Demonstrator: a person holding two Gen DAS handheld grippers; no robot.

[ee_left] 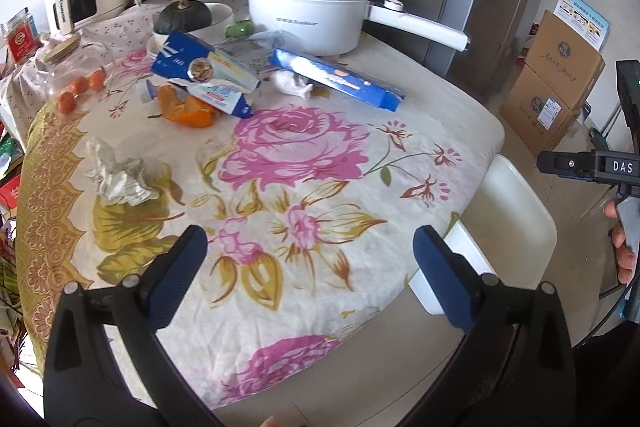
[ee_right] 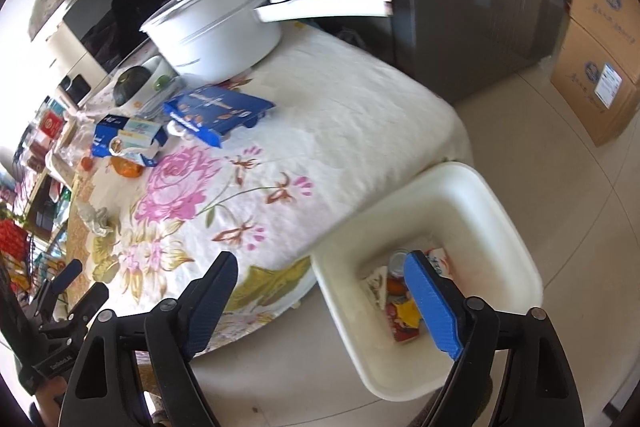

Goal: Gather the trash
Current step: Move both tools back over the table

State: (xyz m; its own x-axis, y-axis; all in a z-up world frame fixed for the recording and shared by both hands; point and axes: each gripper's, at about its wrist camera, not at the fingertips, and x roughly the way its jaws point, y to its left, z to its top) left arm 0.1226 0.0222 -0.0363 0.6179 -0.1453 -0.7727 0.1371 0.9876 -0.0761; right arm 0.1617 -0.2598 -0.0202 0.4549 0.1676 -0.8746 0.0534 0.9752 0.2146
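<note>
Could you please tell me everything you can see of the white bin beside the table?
The white bin is an open, rounded-rectangular tub that looks like smooth plastic. It stands upright on the tiled floor, close against the table's corner. Inside lie a few pieces of trash, among them colourful wrappers and a small round item. Nothing grips it.

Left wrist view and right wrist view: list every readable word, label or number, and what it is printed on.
"DAS": on the right gripper.
White pot: grey brand word on the side, blurred.
Blue boxes: print too small to read.
Cardboard boxes: logo and script unreadable.
Appliance handle: brand lettering, too blurred.
</note>
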